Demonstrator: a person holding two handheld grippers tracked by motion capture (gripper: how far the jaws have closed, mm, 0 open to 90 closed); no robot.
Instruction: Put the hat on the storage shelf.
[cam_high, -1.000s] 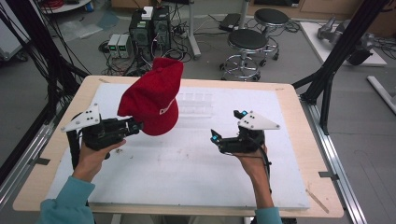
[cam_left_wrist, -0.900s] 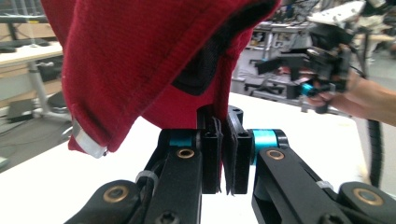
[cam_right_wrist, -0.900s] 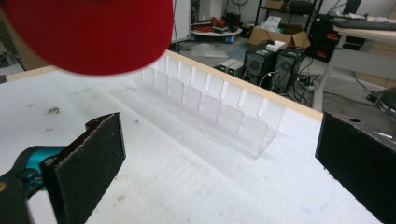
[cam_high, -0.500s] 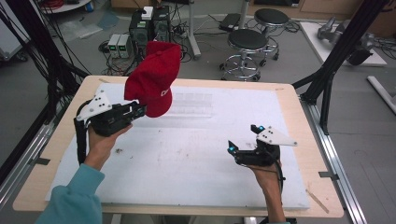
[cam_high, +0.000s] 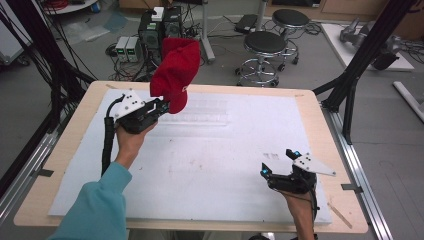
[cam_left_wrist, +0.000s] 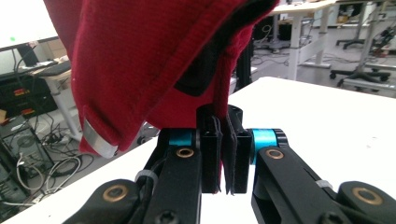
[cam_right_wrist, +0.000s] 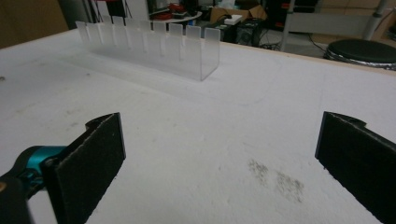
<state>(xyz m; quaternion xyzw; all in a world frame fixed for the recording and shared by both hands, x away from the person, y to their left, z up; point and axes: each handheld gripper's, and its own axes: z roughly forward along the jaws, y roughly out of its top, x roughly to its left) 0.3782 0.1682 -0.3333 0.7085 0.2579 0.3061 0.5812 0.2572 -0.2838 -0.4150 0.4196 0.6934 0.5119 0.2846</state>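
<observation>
We are holding a red knitted cap (cam_high: 176, 70) in the left gripper (cam_high: 161, 106), jaws clamped on its edge, above the far-left part of the white surface (cam_high: 225, 165). The cap is hanging raised, w/ a black inner band and a small silver tag. Our right gripper (cam_high: 276, 169) is hovering near the front-right, jaws wide apart, nothing btw them.

Cap (cam_high: 175, 72) up above the table's (cam_high: 65, 150) far left part, pinched at its lower edge in the left gripper (cam_high: 161, 106), well apart from the right gripper (cam_high: 278, 161) down at the near right over the white sheet (cam_high: 220, 165). Clear slotted rack (cam_high: 205, 109) lying across the sheet's far middle, just right of the cap; stools (cam_high: 267, 45) and computer cases (cam_high: 160, 30) on the floor beyond the far edge
</observation>
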